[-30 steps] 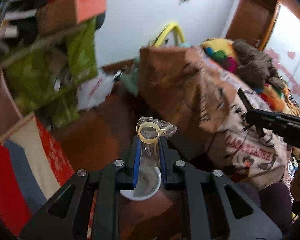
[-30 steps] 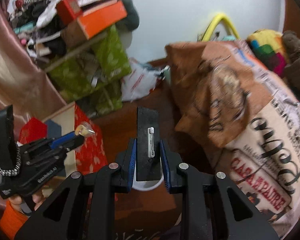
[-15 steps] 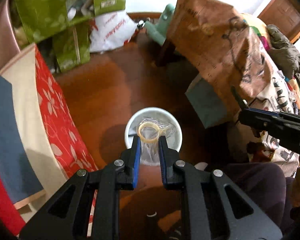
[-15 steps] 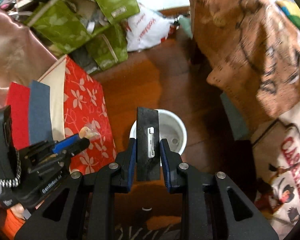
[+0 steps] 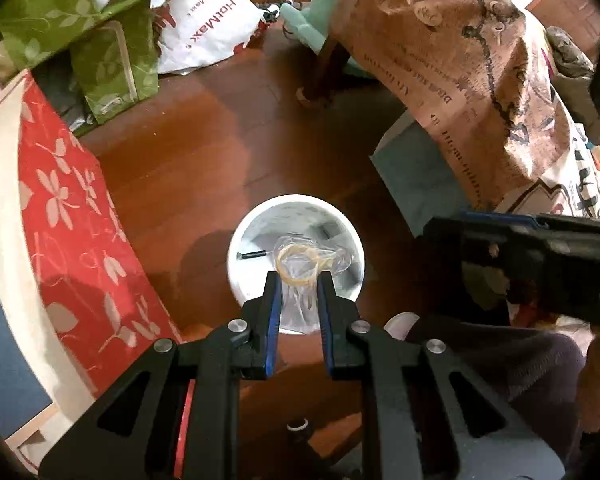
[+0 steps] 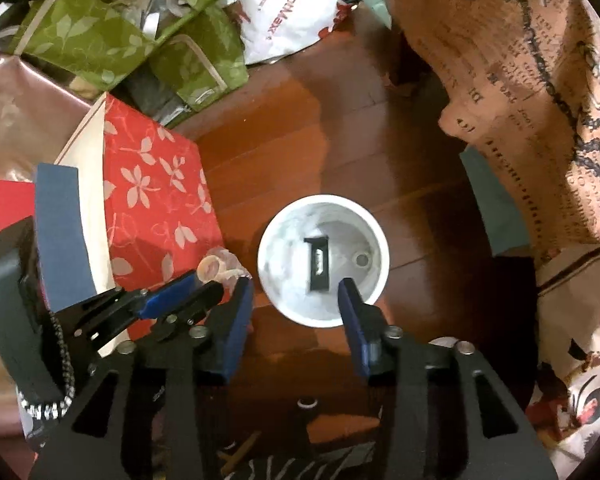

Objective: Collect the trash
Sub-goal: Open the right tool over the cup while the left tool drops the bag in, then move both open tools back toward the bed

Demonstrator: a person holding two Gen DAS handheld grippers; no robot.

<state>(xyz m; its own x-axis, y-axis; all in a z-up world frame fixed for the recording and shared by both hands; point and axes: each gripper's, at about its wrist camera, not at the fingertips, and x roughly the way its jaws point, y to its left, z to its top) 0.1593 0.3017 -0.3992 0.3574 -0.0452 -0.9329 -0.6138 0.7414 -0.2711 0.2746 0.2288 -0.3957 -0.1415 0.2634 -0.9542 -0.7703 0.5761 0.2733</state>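
Note:
A white round bin (image 5: 240, 248) stands on the wooden floor; it also shows in the right wrist view (image 6: 276, 296). My left gripper (image 5: 298, 282) hangs above the bin with a clear plastic wrapper with a yellow ring (image 5: 300, 260) between its slightly parted fingers. My right gripper (image 6: 296, 292) is open and empty above the bin. A black flat piece with a white clip (image 6: 318, 264) lies inside the bin. The left gripper with the wrapper (image 6: 216, 268) shows at the left of the right wrist view.
A red floral box (image 6: 152, 200) stands left of the bin. Green leaf-print bags (image 6: 140, 36) and a white plastic bag (image 6: 284, 16) lie at the back. A table draped in brown printed cloth (image 6: 540, 100) and a grey-green box (image 5: 416, 176) are to the right.
Both grippers tilted down over the bin. My right gripper opened and the black piece dropped into the bin. My left gripper's fingers parted a little around the wrapper.

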